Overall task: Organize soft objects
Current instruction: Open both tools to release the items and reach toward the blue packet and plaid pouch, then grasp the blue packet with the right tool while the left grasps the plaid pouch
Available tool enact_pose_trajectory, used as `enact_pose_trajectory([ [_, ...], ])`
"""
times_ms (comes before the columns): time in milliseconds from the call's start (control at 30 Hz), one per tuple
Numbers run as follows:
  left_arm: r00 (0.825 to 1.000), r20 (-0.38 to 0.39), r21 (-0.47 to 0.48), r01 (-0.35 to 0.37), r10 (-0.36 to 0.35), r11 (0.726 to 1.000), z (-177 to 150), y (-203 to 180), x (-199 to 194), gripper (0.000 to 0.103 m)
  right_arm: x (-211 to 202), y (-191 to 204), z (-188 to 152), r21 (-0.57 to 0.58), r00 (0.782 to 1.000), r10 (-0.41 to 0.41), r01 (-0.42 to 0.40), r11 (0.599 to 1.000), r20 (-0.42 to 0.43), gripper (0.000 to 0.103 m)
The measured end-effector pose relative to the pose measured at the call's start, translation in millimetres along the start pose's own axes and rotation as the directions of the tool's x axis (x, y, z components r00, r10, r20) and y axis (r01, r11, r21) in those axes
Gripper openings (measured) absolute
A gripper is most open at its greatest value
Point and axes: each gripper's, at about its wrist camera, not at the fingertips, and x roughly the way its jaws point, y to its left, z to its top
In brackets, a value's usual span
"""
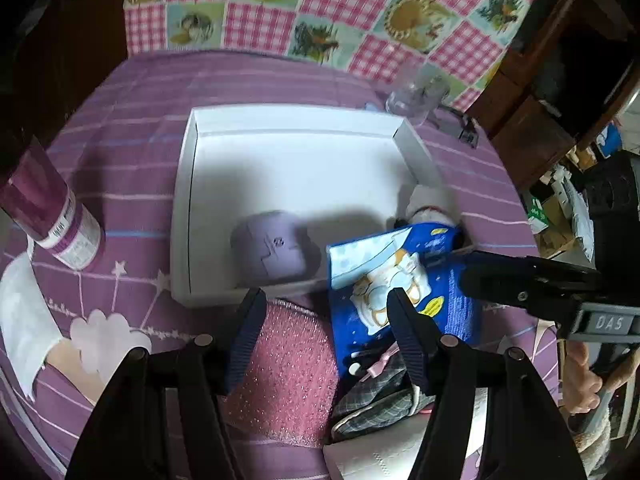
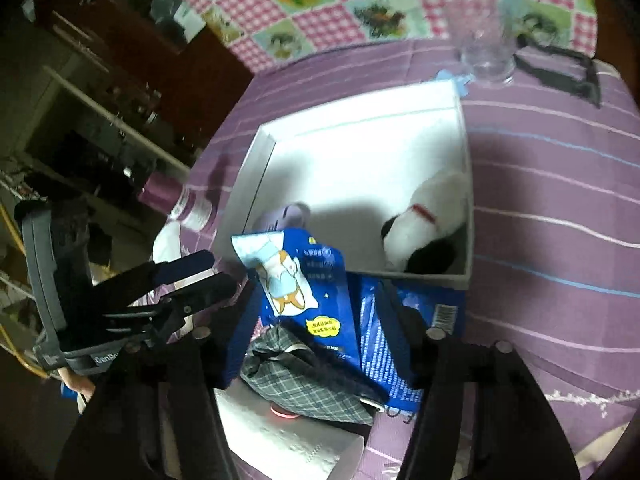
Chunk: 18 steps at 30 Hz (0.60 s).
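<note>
An open white box [image 1: 188,200] [image 2: 256,184] sits on the purple cloth. Inside it lie a lavender soft lump [image 1: 272,248] [image 2: 288,216] and a black-and-white plush [image 1: 428,204] [image 2: 428,224]. A blue packet [image 1: 400,280] [image 2: 304,284] with a cartoon dog stands tilted over the box's near rim, and my right gripper [image 2: 320,324] [image 1: 472,276] is shut on it. My left gripper [image 1: 326,320] [image 2: 216,272] is open above a glittery pink sponge [image 1: 288,364], not touching it. A grey plaid pouch [image 1: 376,396] [image 2: 304,372] lies under the packet.
A purple bottle [image 1: 52,216] [image 2: 180,204] lies left of the box. Behind the box stands a clear glass [image 1: 416,96] [image 2: 484,48], with a black strap [image 2: 560,68] beside it. White paper [image 1: 380,460] [image 2: 280,440] lies nearest me. Dark furniture borders the table.
</note>
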Motion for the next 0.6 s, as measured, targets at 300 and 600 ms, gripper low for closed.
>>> enact_pose_trajectory([
  [300, 0.992, -0.121, -0.038, 0.029, -0.034, 0.999, -4.8, 5.8, 30.5, 0.028, 18.5, -18.6, -1.0, 0.035, 0.996, 0.072, -0.070, 0.997, -0.054, 0.045],
  [600, 0.987, -0.150, -0.035, 0.046, -0.051, 0.998, -10.3, 2.6, 43.7, 0.016, 26.7, -19.2, -4.0, 0.018, 0.990, 0.113, -0.112, 0.994, -0.085, 0.039],
])
